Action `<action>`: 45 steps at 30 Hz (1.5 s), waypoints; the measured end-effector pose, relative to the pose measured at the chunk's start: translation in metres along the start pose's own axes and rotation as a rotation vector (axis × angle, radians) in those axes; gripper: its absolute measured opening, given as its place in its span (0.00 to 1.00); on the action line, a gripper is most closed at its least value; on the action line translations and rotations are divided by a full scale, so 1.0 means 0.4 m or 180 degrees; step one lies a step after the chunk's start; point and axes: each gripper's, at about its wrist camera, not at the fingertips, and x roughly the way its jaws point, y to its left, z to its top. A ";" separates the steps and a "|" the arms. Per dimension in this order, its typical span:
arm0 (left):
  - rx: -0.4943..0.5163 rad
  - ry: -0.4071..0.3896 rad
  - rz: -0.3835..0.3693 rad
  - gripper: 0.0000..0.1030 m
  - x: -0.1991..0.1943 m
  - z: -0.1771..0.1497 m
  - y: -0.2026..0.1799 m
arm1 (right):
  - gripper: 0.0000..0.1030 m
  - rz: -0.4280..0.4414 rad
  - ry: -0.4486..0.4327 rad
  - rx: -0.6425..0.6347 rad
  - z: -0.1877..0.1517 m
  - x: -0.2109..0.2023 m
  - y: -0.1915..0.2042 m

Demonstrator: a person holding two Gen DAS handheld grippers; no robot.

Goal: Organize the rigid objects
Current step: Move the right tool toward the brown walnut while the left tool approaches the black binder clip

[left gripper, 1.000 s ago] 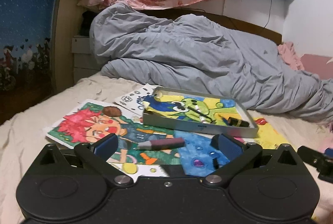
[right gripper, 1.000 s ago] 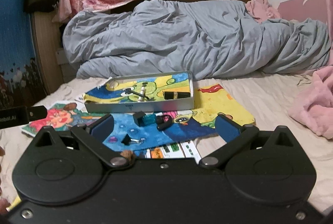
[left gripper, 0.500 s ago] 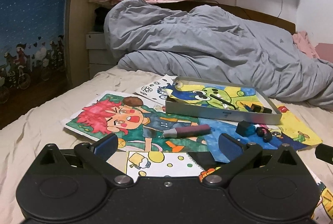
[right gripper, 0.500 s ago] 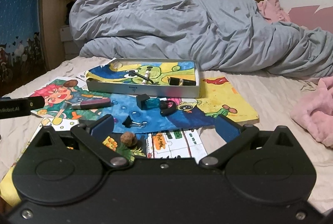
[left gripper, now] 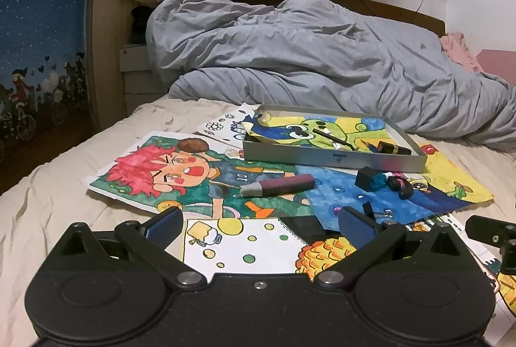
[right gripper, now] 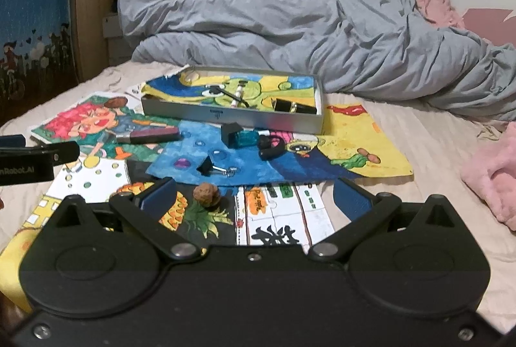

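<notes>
The tin (right gripper: 232,118) sits far-centre on the bed over some drawings, already holding a few small bits, so it looks like the collecting spot. Still loose just near it: marker (right gripper: 148,135), blue bottle (right gripper: 240,137), binder clip (right gripper: 209,168), and a walnut (right gripper: 206,193) nearest. Left gripper (left gripper: 258,226) and right gripper (right gripper: 254,197) are both spread wide and empty, probably lining up a pick.

Pink blanket (right gripper: 493,176) cut off rightward
</notes>
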 end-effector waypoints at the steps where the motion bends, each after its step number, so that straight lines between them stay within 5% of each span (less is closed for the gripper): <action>1: 0.0007 0.0002 -0.0002 0.99 0.001 -0.001 0.001 | 1.00 0.0014 0.0018 -0.0012 0.000 0.003 0.001; 23: 0.0016 0.0097 0.0018 0.99 0.026 -0.015 0.018 | 1.00 0.0214 0.0291 -0.0253 -0.005 0.025 0.025; 45: 0.0144 0.0233 0.0034 0.99 0.080 -0.014 0.022 | 1.00 0.0453 0.0465 -0.0086 0.007 0.068 0.009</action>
